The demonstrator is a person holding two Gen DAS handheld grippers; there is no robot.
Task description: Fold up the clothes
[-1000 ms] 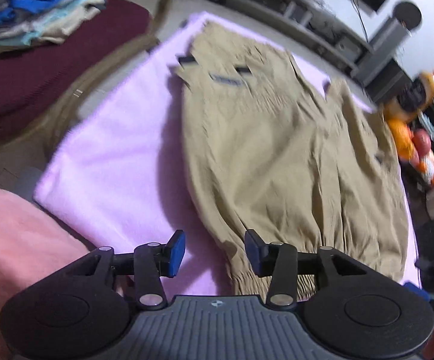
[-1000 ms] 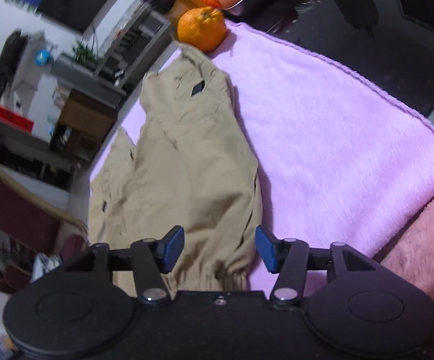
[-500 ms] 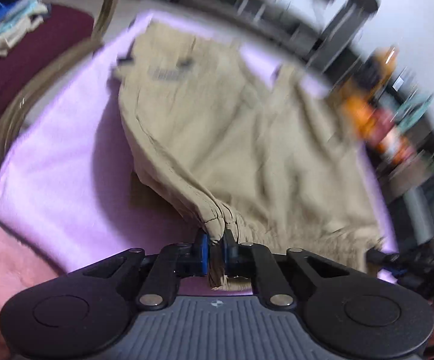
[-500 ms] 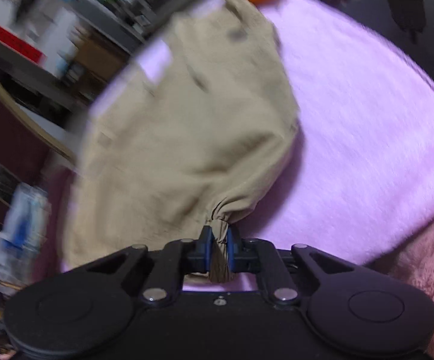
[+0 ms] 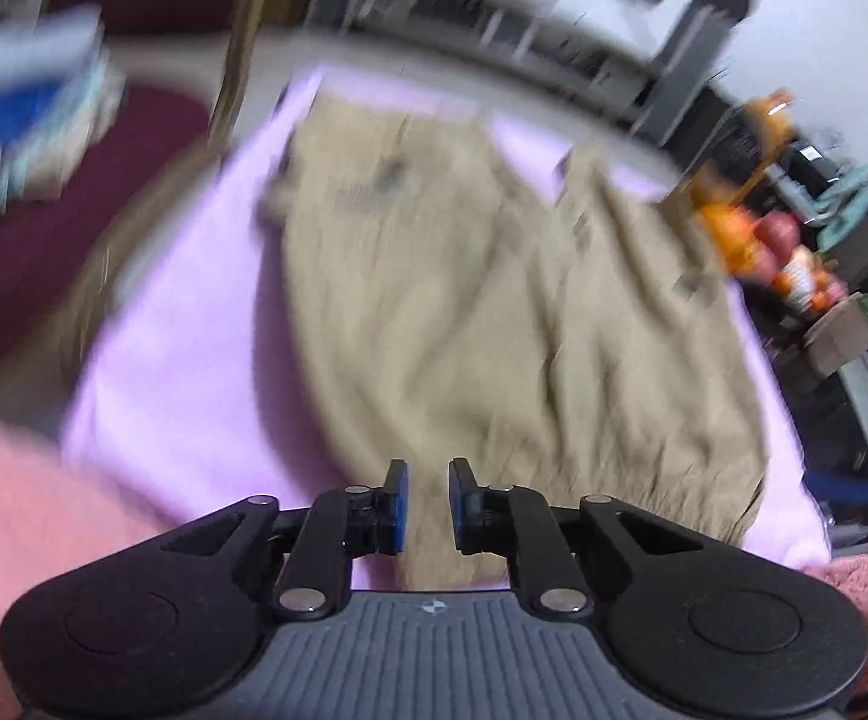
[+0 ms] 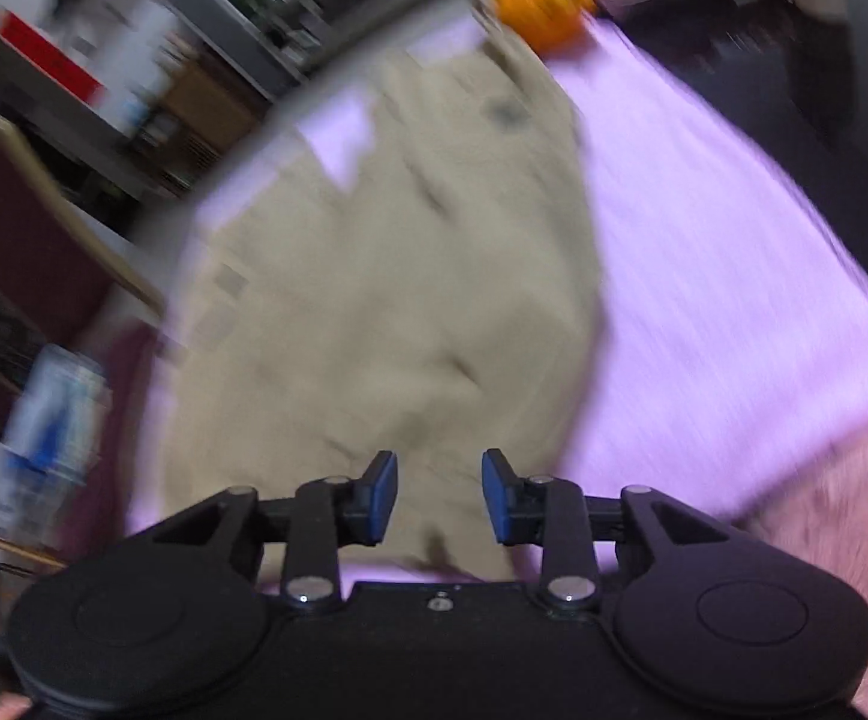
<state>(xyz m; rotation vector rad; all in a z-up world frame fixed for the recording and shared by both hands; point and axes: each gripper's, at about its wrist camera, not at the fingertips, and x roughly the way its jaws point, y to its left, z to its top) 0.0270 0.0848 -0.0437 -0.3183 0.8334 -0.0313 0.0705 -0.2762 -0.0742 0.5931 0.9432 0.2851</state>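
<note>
Khaki trousers spread flat across a lilac blanket, waistband at the far end, gathered cuffs at the near edge. Both views badly smeared by motion.

Left gripper just above the near cuff, blue pads a narrow gap apart, nothing pinched between them; cloth visible through the gap. Right gripper over the other cuff of the same trousers, pads spread wider, also gripping nothing. Whether either set of fingertips touched the fabric: impossible to tell through the blur.

Lilac blanket stretching away to the right of the trousers. Pink fleece along the near edge, bordering the blanket. Stack of folded clothes on a dark red chair seat off to the left. Orange fruit just beyond the far corner of the blanket, near the waistband. Shelving and clutter in the background too blurred to make out.
</note>
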